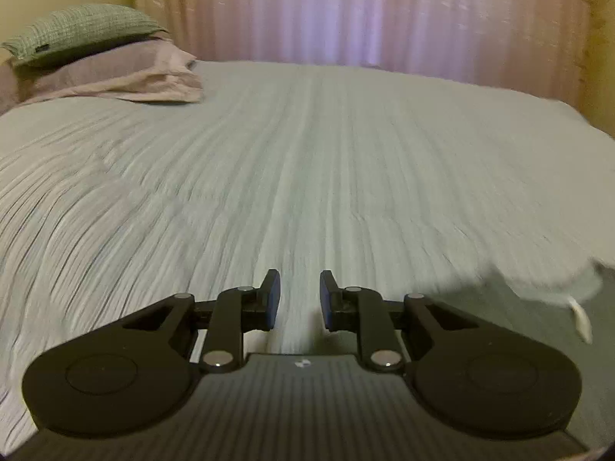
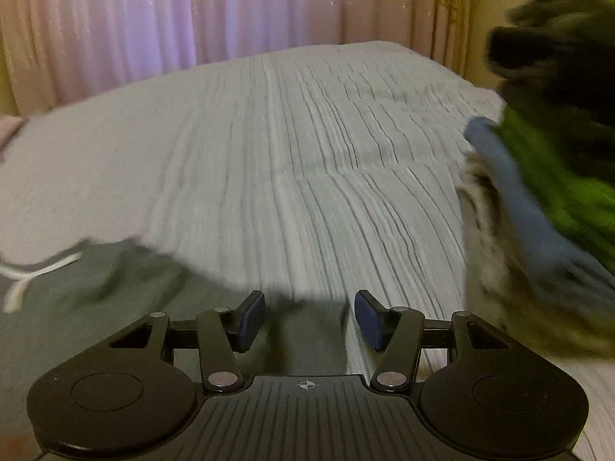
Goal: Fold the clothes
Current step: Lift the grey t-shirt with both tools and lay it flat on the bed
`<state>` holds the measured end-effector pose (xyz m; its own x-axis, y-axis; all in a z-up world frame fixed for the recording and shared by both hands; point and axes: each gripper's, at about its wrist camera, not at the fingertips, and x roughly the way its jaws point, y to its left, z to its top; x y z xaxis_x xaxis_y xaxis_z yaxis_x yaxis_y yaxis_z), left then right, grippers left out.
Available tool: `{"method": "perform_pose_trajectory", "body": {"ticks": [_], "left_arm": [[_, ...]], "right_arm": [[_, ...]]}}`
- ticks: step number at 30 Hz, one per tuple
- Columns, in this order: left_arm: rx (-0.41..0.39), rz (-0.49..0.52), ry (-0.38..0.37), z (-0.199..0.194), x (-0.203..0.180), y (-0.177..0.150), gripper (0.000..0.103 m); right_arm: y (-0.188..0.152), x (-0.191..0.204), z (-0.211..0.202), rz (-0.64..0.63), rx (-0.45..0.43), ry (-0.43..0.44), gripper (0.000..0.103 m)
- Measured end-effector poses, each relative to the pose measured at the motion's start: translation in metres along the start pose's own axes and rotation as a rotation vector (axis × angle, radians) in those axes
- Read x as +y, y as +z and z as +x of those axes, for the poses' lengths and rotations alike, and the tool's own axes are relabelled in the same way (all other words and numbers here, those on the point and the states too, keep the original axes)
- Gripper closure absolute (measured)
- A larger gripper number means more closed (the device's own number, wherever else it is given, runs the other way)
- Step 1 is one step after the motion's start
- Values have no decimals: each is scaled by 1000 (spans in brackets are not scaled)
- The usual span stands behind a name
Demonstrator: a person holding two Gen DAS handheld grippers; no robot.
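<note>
A grey-green garment (image 2: 127, 280) with a white drawstring (image 2: 42, 269) lies flat on the bed, blurred by motion. In the left wrist view the same grey-green garment (image 1: 538, 299) and its drawstring (image 1: 582, 317) show at the lower right. My right gripper (image 2: 309, 317) hovers open over the garment's near edge, nothing between its fingers. My left gripper (image 1: 300, 299) is open over the bedspread (image 1: 269, 173), just left of the garment. A pile of clothes (image 2: 546, 199), green, blue and dark pieces, sits at the right.
The ribbed pale bedspread (image 2: 269, 153) covers the whole bed. Two stacked pillows (image 1: 96, 65), green on mauve, lie at the far left. Pink curtains (image 1: 365, 11) hang behind the bed, with a yellow wall beside them.
</note>
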<state>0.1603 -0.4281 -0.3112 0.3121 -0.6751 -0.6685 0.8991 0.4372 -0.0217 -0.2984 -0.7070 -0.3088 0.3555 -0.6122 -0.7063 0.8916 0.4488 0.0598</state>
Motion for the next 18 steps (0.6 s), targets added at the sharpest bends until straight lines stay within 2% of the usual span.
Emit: {"method": "perform_pose_trajectory", "body": {"ticks": [3,5,6,8,12,15,18], "left_arm": [[72,43,-104,-53,-18,-45,86],[127,63,-178,-89,-36,-82,86],[158,68,-183,-108,-42,-103,86],[224,72,-164,-145,-51,-146,86],[350,68,-107,-218,-61,-222,86],[464,60,-12,-261,-56,-251,86],[520,-10,16,-300,-52,-256,86]], "right_arm": [[-32,26,-52,-16,71,129,48],[-71,48,-88,-79,130,187,48],[-90,58,-105,-112,161,203,48],[-128,66,-131,-155,229,208,48],[-202,68,-187,-219,361,154,48],[-245,57,-229,-226,468,94,48],[-265,38,-255,-129,593,53,48]]}}
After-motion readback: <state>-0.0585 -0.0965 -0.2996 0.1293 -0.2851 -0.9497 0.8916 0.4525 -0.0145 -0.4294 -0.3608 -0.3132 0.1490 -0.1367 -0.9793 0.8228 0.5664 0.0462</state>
